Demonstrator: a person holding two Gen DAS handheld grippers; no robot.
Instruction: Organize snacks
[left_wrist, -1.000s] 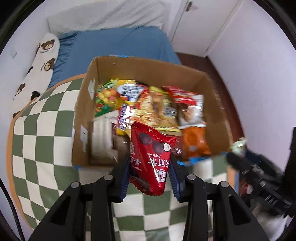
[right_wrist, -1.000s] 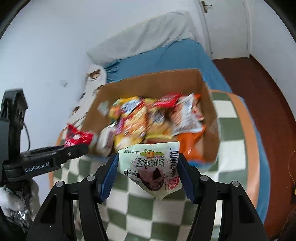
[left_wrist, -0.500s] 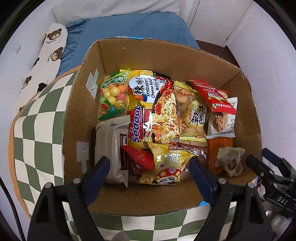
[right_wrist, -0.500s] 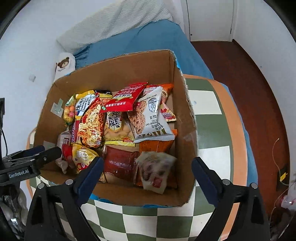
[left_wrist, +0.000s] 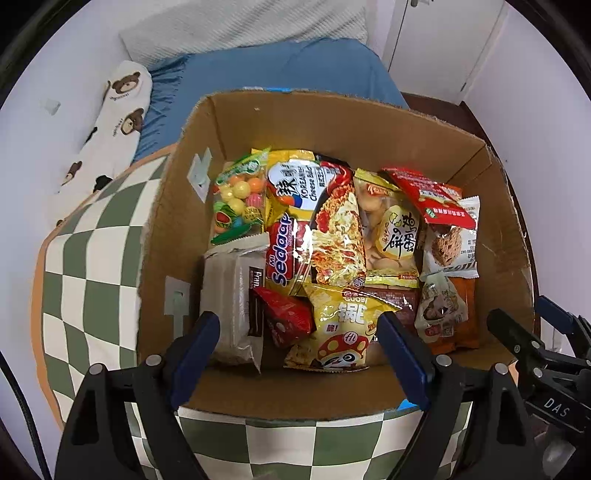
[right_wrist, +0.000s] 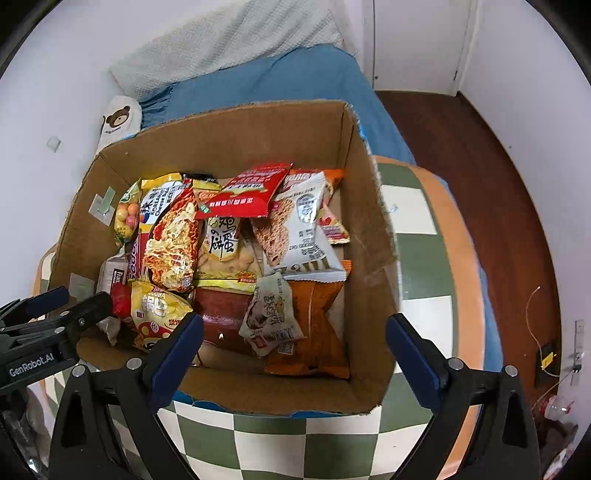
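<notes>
Both grippers point down over the near edge of a cardboard box (left_wrist: 369, 122) that stands on a green-checked surface (right_wrist: 280, 439). The left gripper (left_wrist: 299, 358) is wide apart with nothing between its pads; below it a red packet (left_wrist: 288, 317) lies in the box against a yellow mushroom bag (left_wrist: 343, 332). The right gripper (right_wrist: 295, 347) is opening, its jaws empty; a pale packet (right_wrist: 271, 314) rests on an orange bag (right_wrist: 317, 325) in the box's near right corner. Noodles, biscuits and candy fill the rest.
</notes>
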